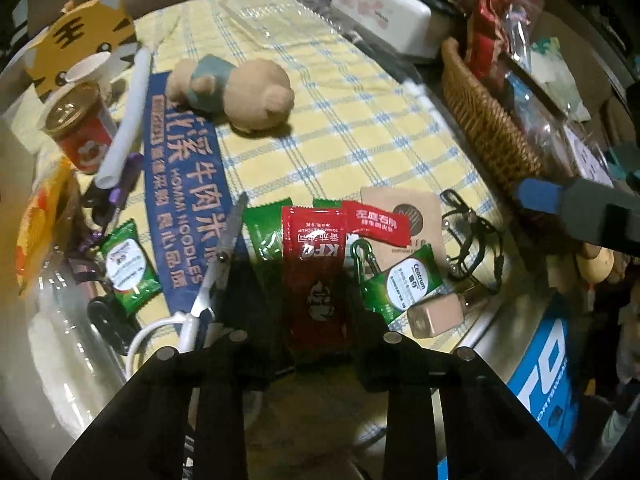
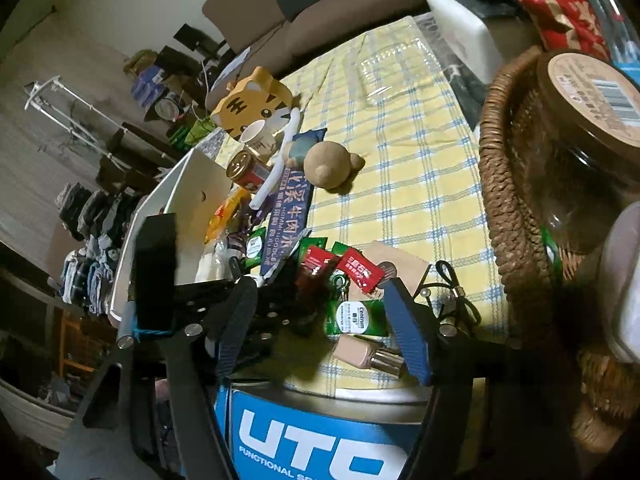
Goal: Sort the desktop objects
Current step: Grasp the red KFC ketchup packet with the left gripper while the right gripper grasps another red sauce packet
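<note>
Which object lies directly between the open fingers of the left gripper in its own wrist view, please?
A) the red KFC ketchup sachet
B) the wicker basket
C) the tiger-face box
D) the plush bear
A: in the left wrist view the red KFC ketchup sachet lies flat on the checked cloth between the dark fingers of the left gripper, with the scissors to its left and a green Centrum packet to its right.

Matt woven checked cloth (image 1: 360, 128) covers the table. At lower centre, a glossy red ketchup sachet (image 1: 314, 276) and shiny green foil packets (image 1: 404, 284). Fuzzy plush bear (image 1: 236, 88) at upper centre; rough wicker basket (image 1: 480, 120) at right.
</note>
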`<state>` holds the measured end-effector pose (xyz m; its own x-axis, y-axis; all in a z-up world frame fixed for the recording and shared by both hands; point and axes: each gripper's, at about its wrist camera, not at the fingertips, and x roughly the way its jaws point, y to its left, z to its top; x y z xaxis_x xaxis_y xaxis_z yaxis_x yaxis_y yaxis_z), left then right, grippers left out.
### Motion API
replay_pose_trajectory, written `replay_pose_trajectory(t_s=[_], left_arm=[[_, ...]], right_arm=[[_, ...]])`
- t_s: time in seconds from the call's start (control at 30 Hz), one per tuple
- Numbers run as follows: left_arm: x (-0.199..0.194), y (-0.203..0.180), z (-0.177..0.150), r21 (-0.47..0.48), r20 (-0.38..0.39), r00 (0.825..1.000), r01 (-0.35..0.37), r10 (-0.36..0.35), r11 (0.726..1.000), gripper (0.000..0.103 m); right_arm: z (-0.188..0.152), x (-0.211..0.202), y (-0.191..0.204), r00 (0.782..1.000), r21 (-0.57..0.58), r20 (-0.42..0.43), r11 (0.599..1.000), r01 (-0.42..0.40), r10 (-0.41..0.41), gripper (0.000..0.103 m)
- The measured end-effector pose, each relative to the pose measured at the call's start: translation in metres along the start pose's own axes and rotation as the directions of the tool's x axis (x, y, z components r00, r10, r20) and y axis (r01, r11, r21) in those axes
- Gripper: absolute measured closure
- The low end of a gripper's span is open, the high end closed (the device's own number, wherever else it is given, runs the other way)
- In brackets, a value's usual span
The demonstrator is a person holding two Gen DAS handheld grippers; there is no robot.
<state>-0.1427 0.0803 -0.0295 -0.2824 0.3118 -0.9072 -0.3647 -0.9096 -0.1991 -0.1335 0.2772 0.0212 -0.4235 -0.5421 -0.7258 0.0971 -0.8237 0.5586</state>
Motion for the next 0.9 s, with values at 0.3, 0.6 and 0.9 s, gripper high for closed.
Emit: replay_pose_trajectory(t_s=[0.3, 0.6, 0.9], left_arm=[[-0.064, 0.023, -0.014, -0.061, 0.128, 0.988, 0.095, -0.086, 0.994, 0.074], [-0.105, 0.052, -0.030, -0.100, 0.170, 0.980, 0.123, -0.105, 0.987, 0.074], [-0.127, 0.075, -0.045, -0.134, 0.209, 0.971, 0.143, -0.113, 0.981, 0.074]], right_arm=[[0.012, 0.030, 0.024, 0.989, -0.210, -0.062, 0.971, 0.115, -0.130, 0.057], [0.011, 0.105, 0.047, 0.880, -0.570, -0.202, 0.782, 0.252, -0.431, 0.061], [0.009, 0.114, 0.042, 0.870, -0.593, -0.226, 0.770, 0.234, -0.438, 0.086]])
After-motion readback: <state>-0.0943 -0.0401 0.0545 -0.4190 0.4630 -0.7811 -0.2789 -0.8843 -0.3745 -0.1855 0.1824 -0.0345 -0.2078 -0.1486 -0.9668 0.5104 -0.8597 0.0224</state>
